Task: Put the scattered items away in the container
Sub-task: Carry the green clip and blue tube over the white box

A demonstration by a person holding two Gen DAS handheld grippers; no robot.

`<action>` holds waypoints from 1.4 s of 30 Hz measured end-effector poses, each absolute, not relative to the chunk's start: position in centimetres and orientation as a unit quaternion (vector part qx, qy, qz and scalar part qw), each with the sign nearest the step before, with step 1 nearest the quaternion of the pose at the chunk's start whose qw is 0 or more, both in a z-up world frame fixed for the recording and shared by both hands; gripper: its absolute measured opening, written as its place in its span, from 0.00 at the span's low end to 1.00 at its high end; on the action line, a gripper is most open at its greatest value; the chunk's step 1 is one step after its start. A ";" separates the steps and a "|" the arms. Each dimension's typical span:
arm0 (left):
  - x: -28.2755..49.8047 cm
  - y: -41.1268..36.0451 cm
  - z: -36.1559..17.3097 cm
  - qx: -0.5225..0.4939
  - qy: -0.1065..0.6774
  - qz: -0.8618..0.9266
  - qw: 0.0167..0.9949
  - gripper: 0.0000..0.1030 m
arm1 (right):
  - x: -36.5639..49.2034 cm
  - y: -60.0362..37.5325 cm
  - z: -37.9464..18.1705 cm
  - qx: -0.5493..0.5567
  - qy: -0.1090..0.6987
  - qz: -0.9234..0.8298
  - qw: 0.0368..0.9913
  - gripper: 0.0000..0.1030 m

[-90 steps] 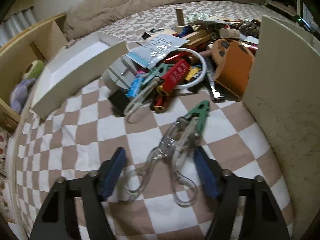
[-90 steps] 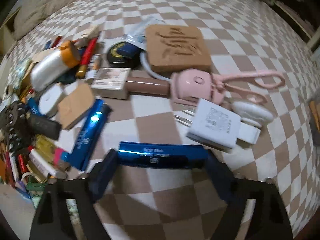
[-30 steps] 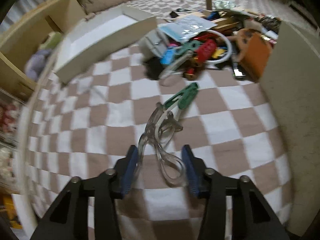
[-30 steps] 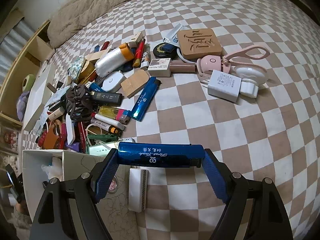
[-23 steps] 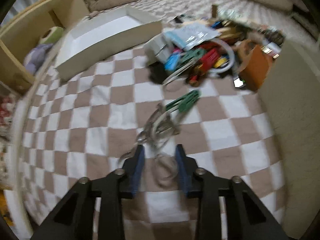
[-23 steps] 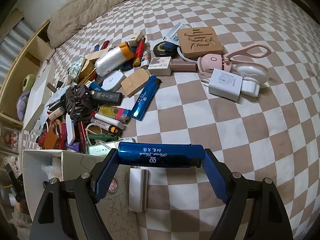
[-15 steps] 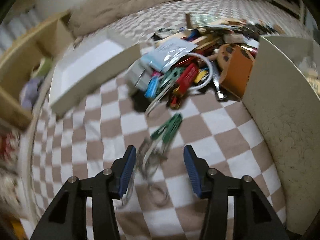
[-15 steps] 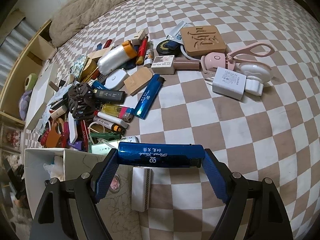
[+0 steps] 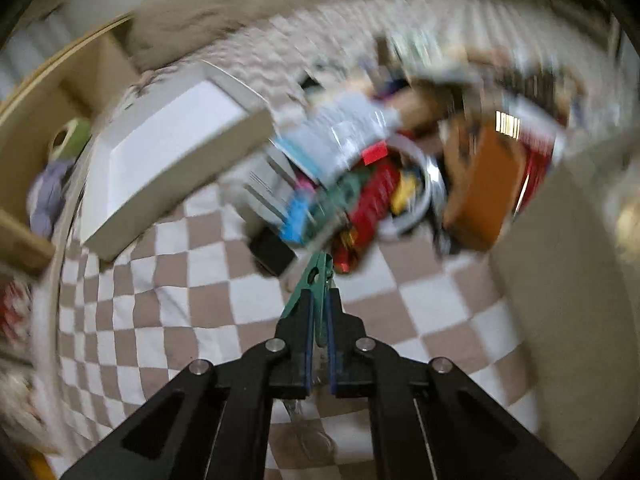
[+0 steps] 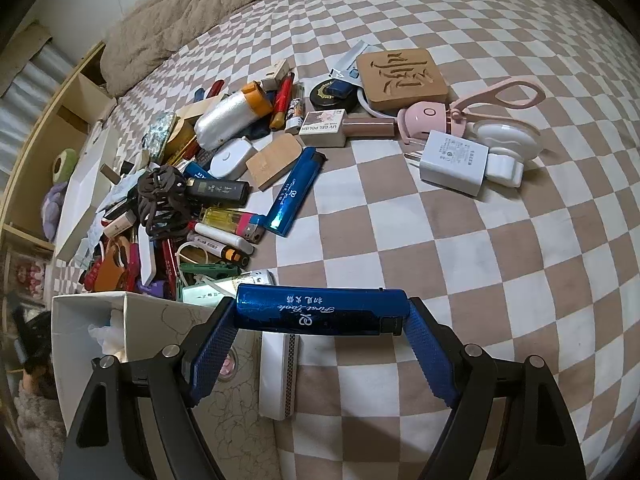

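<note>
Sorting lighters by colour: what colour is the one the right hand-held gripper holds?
Metallic blue lighter with silver lettering, clearest in the right wrist view.

The left gripper [image 9: 318, 340] points down at a slant. Its 2 black arms meet in front of the camera, and its 2 blue pads [image 9: 307, 336] are squeezed almost together. The jaws have just been closing, and now they pinch the green scissors [image 9: 316, 280], which stick out past the tips. This view is blurry.

The right gripper [image 10: 320, 320] also points down at a slant. Its 2 black arms spread far apart. The blue pads [image 10: 210, 354] press on the 2 ends of a long blue lighter [image 10: 320, 309], which lies sideways between them.
</note>
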State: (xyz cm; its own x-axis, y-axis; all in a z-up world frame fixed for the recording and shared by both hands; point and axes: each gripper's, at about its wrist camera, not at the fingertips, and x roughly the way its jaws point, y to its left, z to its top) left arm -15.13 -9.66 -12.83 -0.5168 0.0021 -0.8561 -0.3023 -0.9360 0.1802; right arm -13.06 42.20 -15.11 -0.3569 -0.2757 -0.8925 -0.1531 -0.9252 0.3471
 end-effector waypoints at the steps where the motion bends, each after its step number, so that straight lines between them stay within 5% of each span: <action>1: -14.9 -10.3 -11.8 -0.473 0.134 0.866 0.091 0.06 | -13.1 42.2 -15.1 0.566 -0.191 -0.801 0.038 0.81; 13: -10.3 -12.0 -4.2 -0.383 0.035 0.912 0.140 0.06 | -13.1 41.9 -14.3 0.559 -0.192 -0.806 0.045 0.81; 28: -10.5 -10.7 -7.6 -0.430 0.040 0.893 0.126 0.06 | -12.8 42.0 -14.0 0.556 -0.210 -0.802 0.054 0.81; 42: -8.3 -8.7 -2.7 -0.390 -0.019 0.906 0.160 0.06 | -7.9 38.2 -5.2 0.466 -0.131 -0.867 0.117 0.81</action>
